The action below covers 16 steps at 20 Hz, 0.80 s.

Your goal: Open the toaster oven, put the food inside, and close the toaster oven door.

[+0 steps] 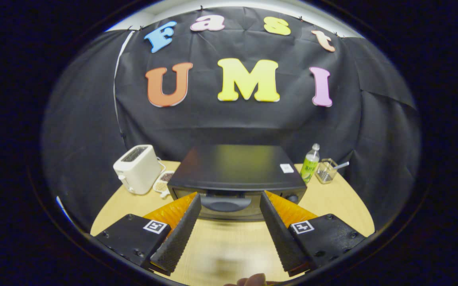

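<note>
Toaster oven (237, 174): black, squat, standing on the round pale wooden table (340, 202) straight ahead of the claw (230, 204), front face turned this way, door shut, oval handle (225, 204) seen in the gap between the two fingertips and just beyond them. Claw spread wide, pinching nothing, fingers (181, 230) angled apart with bare tabletop between them; tips near the oven's lower front edge, contact not possible to judge. Round knob (292, 197) at the oven's right front corner, just above the right fingertip. Small white label (287, 168) on the flat top, toward its right rear. White slot toaster (138, 168) left of the oven, well apart from the claw, with a small white dish of brownish bits (163, 183) lying between toaster and oven, close to the oven's left side. Clear bottle with green label (309, 164) right of the oven, just beside its rear corner; clear glass container (326, 171) next to the bottle, a pale utensil (341, 165) sticking out of it. A fingertip of a person (255, 280) at the near table edge, behind the claw.
</note>
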{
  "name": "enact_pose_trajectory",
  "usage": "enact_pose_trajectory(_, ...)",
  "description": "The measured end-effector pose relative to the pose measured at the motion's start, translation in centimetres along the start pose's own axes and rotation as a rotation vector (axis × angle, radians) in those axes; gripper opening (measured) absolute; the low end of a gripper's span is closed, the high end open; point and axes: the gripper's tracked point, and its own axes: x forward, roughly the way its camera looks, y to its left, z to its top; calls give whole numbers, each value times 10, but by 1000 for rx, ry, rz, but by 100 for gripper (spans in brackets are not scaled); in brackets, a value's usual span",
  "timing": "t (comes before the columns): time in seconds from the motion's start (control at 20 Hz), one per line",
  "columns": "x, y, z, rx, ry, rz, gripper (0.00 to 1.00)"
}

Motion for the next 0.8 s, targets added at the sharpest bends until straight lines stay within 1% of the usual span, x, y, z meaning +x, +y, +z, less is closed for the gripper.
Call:
enact_pose_trajectory(0.2,-56,-1,80,4,-145,4,98)
enact_pose_trajectory(0.4,-116,-5,137,-4,-257,0,98)
enact_pose_trajectory(0.6,-167,-1,164,-52,-333,1,98)
enact_pose_trajectory(0.7,-185,3,163,-14,-350,6,98)
enact_pose_trajectory(0.8,-198,0,157,15,-350,-7,98)
